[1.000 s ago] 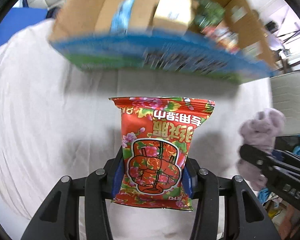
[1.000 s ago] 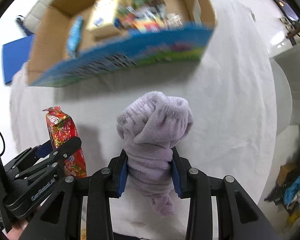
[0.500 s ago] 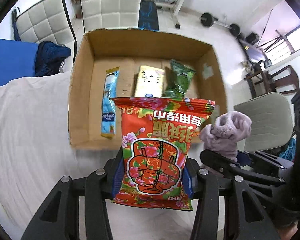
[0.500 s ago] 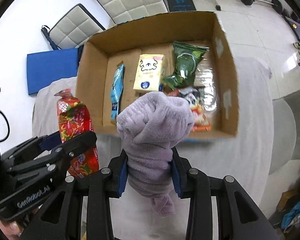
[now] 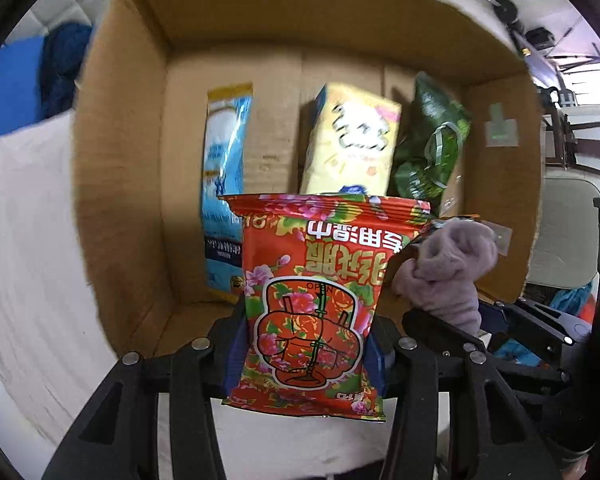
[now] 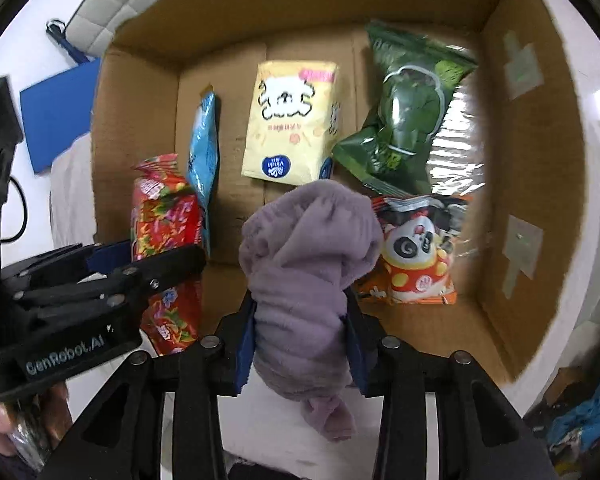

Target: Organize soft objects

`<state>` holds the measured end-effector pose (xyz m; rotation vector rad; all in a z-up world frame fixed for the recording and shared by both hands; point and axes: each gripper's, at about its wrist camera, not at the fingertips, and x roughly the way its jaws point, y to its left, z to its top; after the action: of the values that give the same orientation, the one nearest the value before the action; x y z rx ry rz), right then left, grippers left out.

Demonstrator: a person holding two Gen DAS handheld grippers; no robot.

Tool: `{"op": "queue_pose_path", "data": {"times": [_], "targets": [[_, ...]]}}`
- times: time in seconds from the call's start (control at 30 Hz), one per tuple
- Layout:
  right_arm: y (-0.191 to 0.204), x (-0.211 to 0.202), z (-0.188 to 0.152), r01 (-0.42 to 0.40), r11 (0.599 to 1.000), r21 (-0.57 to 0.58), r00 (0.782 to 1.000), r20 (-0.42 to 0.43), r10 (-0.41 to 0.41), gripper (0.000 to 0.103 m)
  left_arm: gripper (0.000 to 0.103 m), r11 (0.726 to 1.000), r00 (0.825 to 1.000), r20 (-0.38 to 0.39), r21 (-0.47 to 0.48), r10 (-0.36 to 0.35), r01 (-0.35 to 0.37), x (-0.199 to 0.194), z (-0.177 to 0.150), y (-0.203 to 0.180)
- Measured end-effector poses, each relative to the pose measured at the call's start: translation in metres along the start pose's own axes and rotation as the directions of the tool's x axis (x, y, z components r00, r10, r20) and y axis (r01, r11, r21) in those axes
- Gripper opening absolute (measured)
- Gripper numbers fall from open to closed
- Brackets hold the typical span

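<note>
My left gripper (image 5: pixel 306 344) is shut on a red flowered snack bag (image 5: pixel 320 300) and holds it over the near edge of an open cardboard box (image 5: pixel 116 160). My right gripper (image 6: pixel 300 320) is shut on a rolled lilac plush cloth (image 6: pixel 308 272), also over the box's near edge (image 6: pixel 540 160). The cloth shows in the left wrist view (image 5: pixel 448 268) to the right of the red bag. The red bag shows in the right wrist view (image 6: pixel 164 216) at left.
Inside the box lie a blue packet (image 5: pixel 224 184), a yellow tissue pack (image 6: pixel 290 120), a green bag (image 6: pixel 404 112) and an orange panda bag (image 6: pixel 416 252). The box stands on a white cloth-covered table (image 5: pixel 24 240). Chairs stand beyond.
Both grippers have moved forward and lower toward the box, which now fills both views. Each keeps hold of its object.
</note>
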<state>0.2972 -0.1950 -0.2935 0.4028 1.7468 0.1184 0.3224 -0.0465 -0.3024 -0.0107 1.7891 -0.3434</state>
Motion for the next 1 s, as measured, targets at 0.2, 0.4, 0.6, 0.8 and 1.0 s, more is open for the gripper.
{"op": "queue_pose_path", "data": {"times": [0.2, 0.4, 0.6, 0.8, 1.0], "targets": [[-0.003, 0.018, 0.010, 0.051, 0.999, -0.009, 0.997, -0.063, -0.052, 0.073, 0.048, 1.000, 0.996, -0.091, 0.008, 0.015, -0.014, 0.022, 0.008, 0.001], [-0.002, 0.018, 0.010, 0.089, 0.996, -0.029, 0.994, -0.065, -0.090, 0.074, 0.048, 1.000, 0.996, -0.092, -0.010, 0.002, -0.003, 0.021, 0.006, 0.001], [-0.007, 0.005, -0.002, 0.126, 0.992, -0.022, 0.992, -0.025, -0.127, 0.074, 0.048, 1.000, 0.999, -0.033, -0.006, 0.027, -0.027, 0.001, -0.001, -0.005], [-0.016, -0.009, -0.017, 0.166, 0.986, 0.000, 0.986, 0.034, -0.166, 0.074, 0.052, 0.997, 0.996, 0.037, -0.005, 0.078, -0.078, -0.013, -0.015, -0.009], [-0.015, -0.018, -0.025, 0.235, 0.972, 0.027, 0.967, 0.092, -0.236, 0.096, 0.076, 0.990, 0.982, 0.124, -0.024, 0.140, -0.138, -0.022, -0.028, -0.008]]}}
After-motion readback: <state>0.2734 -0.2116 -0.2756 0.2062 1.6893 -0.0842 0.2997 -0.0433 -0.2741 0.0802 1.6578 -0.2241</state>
